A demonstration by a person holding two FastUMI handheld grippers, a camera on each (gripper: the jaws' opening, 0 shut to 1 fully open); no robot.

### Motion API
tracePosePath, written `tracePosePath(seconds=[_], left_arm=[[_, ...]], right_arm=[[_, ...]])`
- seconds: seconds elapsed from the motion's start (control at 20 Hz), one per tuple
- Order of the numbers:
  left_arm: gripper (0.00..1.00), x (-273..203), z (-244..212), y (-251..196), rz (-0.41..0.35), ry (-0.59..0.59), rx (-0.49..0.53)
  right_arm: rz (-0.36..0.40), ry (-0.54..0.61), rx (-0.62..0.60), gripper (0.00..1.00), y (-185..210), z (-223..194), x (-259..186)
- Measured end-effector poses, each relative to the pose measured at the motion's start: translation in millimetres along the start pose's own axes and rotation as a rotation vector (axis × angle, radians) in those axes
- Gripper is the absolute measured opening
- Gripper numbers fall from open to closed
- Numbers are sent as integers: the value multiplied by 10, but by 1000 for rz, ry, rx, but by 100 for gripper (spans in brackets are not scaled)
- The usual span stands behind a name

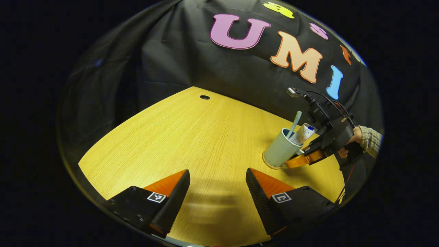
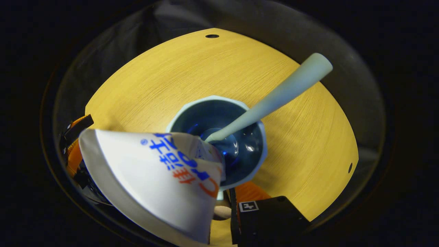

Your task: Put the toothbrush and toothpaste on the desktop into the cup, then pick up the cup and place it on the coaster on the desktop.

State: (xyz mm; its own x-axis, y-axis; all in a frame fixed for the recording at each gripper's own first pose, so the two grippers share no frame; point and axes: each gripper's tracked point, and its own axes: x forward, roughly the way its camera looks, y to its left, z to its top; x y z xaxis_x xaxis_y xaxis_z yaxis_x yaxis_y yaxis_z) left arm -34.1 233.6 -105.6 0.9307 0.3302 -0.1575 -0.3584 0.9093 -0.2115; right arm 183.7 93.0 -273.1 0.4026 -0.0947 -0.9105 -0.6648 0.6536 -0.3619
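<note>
Wooden surface (image 1: 192,137): cup (image 1: 279,151), tilted, touches coaster (image 1: 271,167); right gripper (image 1: 301,156) clamps cup; left gripper (image 1: 217,185), farther, open, empty.

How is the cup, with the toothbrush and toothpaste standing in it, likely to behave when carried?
The cup is probably stiff but smooth, so perhaps slippery. The toothbrush and toothpaste lean well above its rim, so it may be top-heavy and inclined to tip. The right gripper grips it low.

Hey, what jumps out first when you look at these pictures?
The pale cup at the right of the wooden desktop, with the toothbrush and toothpaste sticking out of it. The right gripper is at its base. The left gripper hangs open above the desktop.
</note>
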Motion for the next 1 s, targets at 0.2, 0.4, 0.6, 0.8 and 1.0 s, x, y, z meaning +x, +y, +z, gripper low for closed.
tracePosePath(seconds=[0.2,0.4,0.6,0.8,1.0], left_arm=[[95,24,2,-76,-22,4,11],[95,39,20,-154,-47,13,30],[95,101,45,-389,-88,13,75],[95,118,22,-771,-157,40,93],[95,118,-96,-1114,-202,84,112]], right_arm=[[8,-19,-9,33,9,28,-59],[39,-108,24,99,-14,173,-271],[47,-220,128,98,-173,69,-604],[-10,-304,267,97,-457,-221,-948],[-49,-406,411,98,-677,-655,-1270]])
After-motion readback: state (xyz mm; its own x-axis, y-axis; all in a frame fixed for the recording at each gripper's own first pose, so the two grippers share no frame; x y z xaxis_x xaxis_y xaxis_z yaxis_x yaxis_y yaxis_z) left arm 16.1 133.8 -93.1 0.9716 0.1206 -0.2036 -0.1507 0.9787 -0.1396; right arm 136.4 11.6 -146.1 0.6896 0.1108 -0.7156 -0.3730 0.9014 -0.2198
